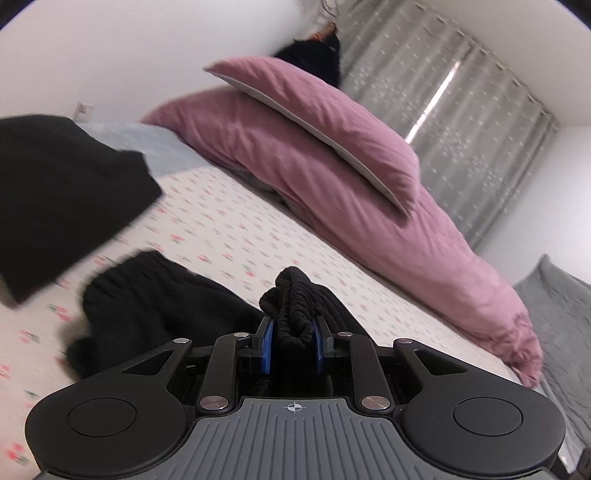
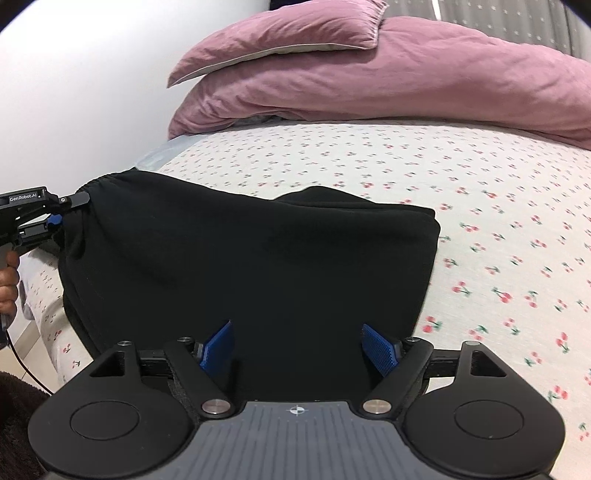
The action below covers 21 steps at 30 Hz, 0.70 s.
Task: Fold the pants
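The black pants [image 2: 240,258] lie folded on the cherry-print bed sheet [image 2: 498,221], taking up the middle of the right wrist view. My left gripper [image 1: 293,341] is shut on the bunched elastic waistband [image 1: 295,302]; it also shows at the left edge of the right wrist view [image 2: 61,218], pinching the pants' left corner. My right gripper [image 2: 299,349] is open, its blue pads [image 2: 380,349] spread over the near edge of the pants, holding nothing. More black fabric [image 1: 62,199] hangs at the left of the left wrist view.
A pink duvet [image 2: 424,81] with a pink pillow [image 2: 288,33] on it lies along the far side of the bed. A white wall [image 2: 74,92] is at left, grey curtains [image 1: 461,110] behind. A grey blanket [image 1: 561,332] lies at far right.
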Each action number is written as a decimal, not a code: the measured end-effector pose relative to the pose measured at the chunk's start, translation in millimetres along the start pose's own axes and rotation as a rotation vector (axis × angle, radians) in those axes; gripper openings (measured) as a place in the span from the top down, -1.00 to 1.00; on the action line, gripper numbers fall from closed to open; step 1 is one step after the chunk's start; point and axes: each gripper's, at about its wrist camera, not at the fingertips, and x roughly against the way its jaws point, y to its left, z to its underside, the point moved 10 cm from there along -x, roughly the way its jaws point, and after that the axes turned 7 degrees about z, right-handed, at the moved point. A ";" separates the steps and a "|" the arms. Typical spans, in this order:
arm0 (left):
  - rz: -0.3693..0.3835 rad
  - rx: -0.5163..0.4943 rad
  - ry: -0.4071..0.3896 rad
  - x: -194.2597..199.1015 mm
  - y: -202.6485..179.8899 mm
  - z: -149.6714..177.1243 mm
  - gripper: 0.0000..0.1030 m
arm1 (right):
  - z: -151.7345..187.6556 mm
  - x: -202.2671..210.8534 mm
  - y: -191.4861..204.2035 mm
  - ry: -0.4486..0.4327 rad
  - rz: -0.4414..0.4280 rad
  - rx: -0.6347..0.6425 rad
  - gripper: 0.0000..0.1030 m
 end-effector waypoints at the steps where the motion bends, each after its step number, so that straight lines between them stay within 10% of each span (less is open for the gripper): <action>1: -0.012 0.001 -0.011 2.8 5.2 -3.7 0.64 | -0.2 -1.0 1.7 -0.002 -0.003 0.005 -0.53; 15: -0.245 -0.058 -0.004 22.4 69.3 -15.4 0.67 | 3.9 -7.8 4.6 0.004 0.006 0.033 -0.59; 18: -0.253 -0.098 -0.003 24.3 66.9 -15.1 0.55 | 1.1 -3.5 4.3 -0.006 0.001 0.051 -0.59; 21: -0.263 -0.108 -0.036 33.4 63.2 -20.2 -0.04 | -9.9 1.3 1.9 -0.039 0.012 0.083 -0.59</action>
